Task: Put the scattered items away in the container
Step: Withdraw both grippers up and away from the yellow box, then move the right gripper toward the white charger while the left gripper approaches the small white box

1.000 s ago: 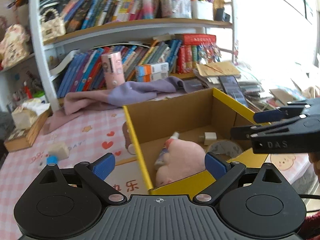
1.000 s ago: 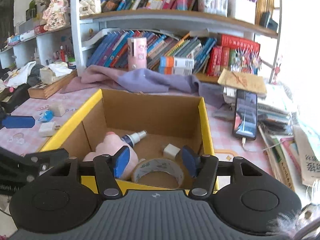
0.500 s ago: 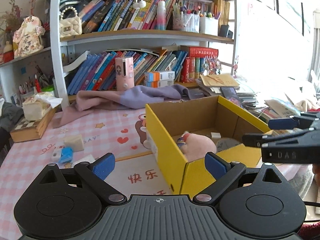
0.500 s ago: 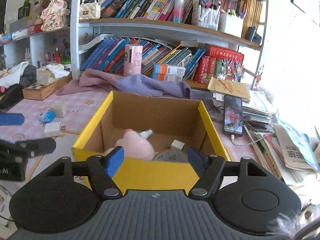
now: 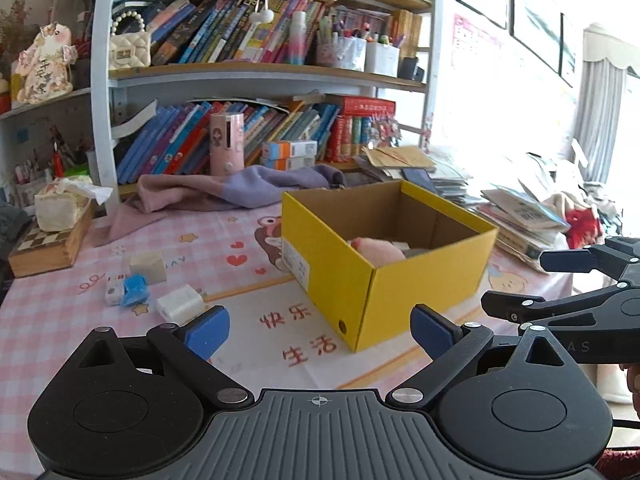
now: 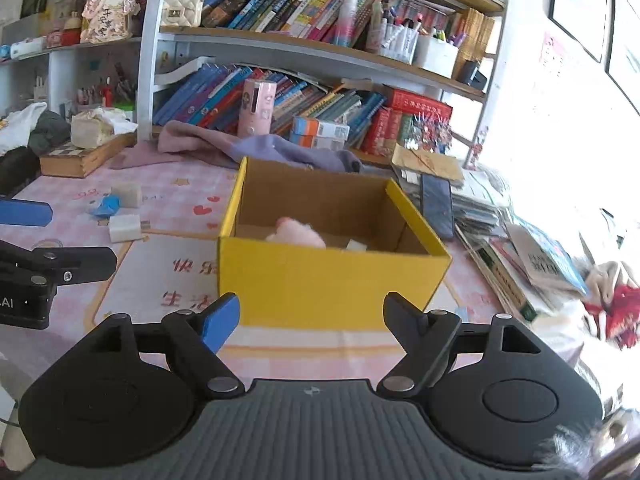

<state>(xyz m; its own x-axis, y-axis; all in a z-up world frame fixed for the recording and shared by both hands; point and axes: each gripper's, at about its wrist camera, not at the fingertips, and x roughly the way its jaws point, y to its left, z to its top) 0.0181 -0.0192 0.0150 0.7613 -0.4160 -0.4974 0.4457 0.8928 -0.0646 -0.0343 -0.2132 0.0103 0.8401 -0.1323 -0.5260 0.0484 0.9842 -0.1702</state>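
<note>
The yellow cardboard box [image 5: 384, 280] [image 6: 332, 276] stands on the pink checked tablecloth. Inside it lie a pink plush toy [image 5: 376, 250] [image 6: 298, 234] and a small white block [image 6: 356, 245]. Left of the box, loose on the cloth, are a white charger plug [image 5: 180, 304] [image 6: 126, 228], a blue item [image 5: 134, 284] [image 6: 105, 205] and a beige block [image 5: 148, 267] [image 6: 127, 195]. My left gripper [image 5: 320, 328] is open and empty, short of the box's near corner. My right gripper [image 6: 312, 318] faces the box's front wall, its jaws opening with nothing between them.
A bookshelf [image 5: 256, 72] fills the back. A purple and pink cloth [image 5: 240, 190] lies behind the box. A tissue box [image 5: 60, 208] sits on a wooden box at the left. A phone [image 6: 438, 204] and stacked books [image 6: 532, 264] crowd the right side.
Both grippers have drawn back from over the box, which now looks smaller and farther. The right jaws have spread wider. The loose items on the cloth have come fully into view.
</note>
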